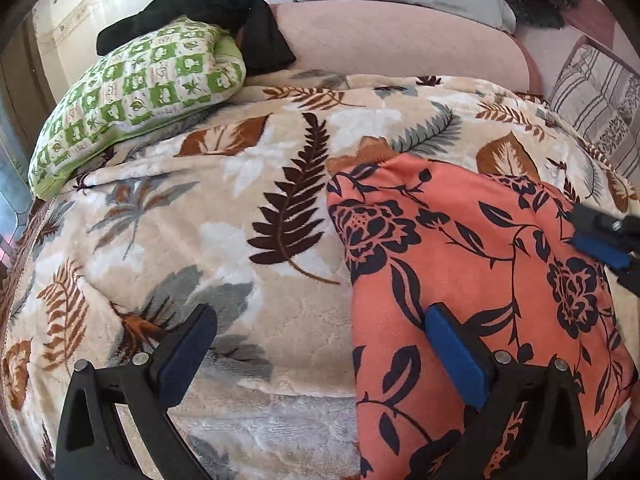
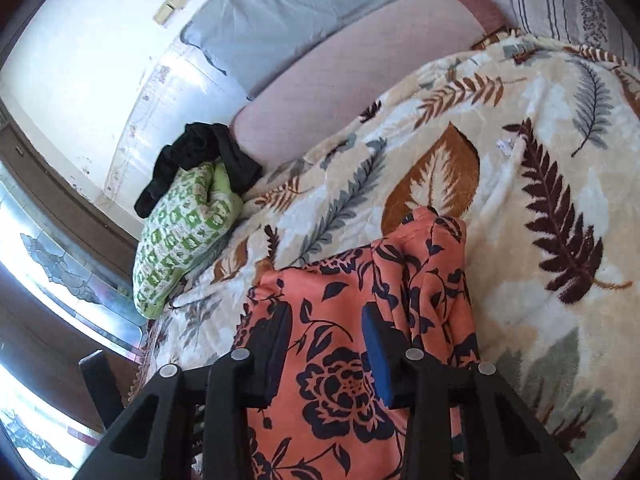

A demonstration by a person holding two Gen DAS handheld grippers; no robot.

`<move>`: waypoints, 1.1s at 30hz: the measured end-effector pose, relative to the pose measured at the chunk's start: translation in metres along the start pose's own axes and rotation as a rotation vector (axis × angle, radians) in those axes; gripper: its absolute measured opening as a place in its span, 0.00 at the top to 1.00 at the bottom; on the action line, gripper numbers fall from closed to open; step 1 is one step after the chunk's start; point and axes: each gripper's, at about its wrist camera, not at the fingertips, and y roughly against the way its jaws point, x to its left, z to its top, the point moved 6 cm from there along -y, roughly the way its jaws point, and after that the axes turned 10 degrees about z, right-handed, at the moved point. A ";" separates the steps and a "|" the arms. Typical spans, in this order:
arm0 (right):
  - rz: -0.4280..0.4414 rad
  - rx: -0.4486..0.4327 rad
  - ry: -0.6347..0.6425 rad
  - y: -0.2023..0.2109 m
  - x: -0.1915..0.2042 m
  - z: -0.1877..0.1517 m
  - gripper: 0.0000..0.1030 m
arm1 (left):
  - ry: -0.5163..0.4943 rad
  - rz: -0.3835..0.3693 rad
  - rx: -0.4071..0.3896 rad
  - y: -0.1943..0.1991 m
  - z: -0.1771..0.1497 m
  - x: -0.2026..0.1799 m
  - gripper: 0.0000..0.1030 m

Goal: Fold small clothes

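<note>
The left gripper (image 1: 320,364) stands wide apart over the coral floral garment's (image 1: 472,280) left edge (nothing pinched); the right gripper (image 2: 326,344) narrowly straddles that one garment, contact unclear; bare leaf-print blanket (image 1: 208,240) spreads leftward toward one green pillow (image 1: 136,100).

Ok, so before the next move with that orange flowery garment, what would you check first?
1. Left gripper open, one finger over the garment's edge: ok.
2. Right gripper actually pinching cloth: cannot tell; cloth lies between its fingers, but a gap shows.
3. Orange garment lying flat: not ok, a bunched fold runs along one side.
4. Leaf blanket bare beside the garment: ok.
5. Green pillow and black cloth apart from the garment: ok.
</note>
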 end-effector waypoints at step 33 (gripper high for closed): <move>0.100 0.133 -0.015 0.058 -0.011 -0.075 0.78 | -0.058 -0.017 -0.007 0.041 -0.037 -0.015 0.00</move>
